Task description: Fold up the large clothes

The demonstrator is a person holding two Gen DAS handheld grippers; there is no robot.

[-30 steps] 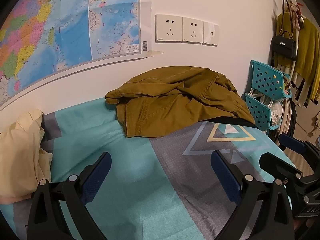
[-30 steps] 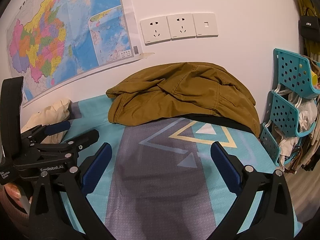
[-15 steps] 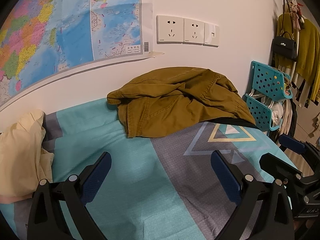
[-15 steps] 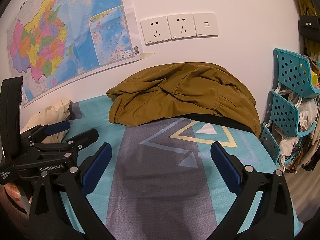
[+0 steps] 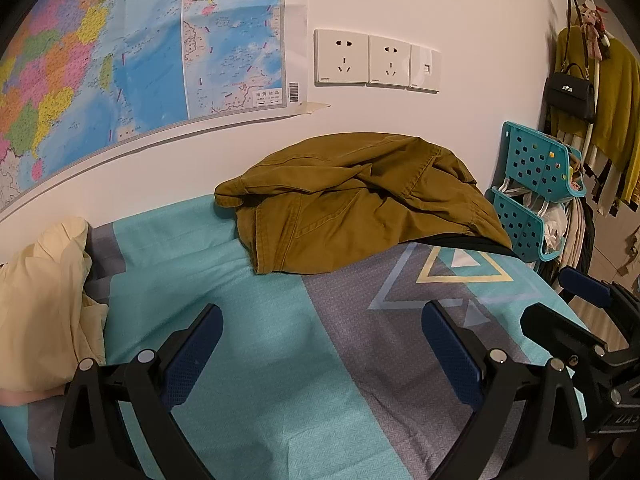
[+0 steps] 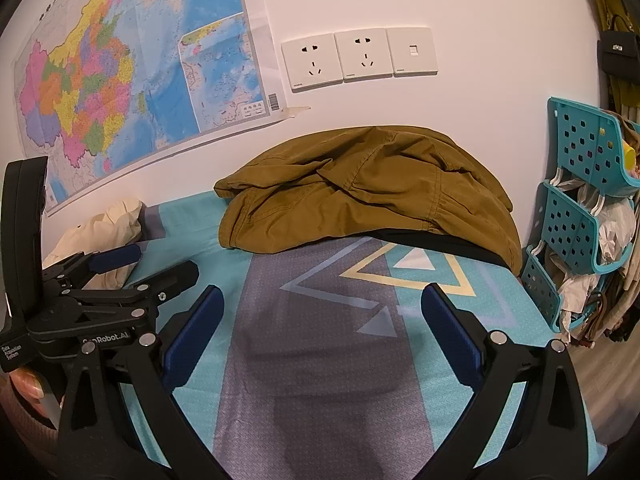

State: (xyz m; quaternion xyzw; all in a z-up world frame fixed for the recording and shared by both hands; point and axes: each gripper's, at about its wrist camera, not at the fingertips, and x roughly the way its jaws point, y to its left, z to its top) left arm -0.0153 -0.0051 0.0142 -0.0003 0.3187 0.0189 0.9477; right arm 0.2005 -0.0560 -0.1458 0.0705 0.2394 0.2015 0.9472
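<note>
Two grippers, left (image 5: 320, 356) and right (image 6: 320, 344), are held spread and empty over the bed (image 5: 248, 280); the jacket (image 5: 360, 208), heaped against the wall, is best gripped at its near hem.

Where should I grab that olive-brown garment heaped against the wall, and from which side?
Take the olive-brown garment at its loose near-left hem corner, which lies flat on the bedspread. Come in low from the front with the open left hand-held gripper. That edge is free and reachable, while the far side bunches against the wall.
</note>
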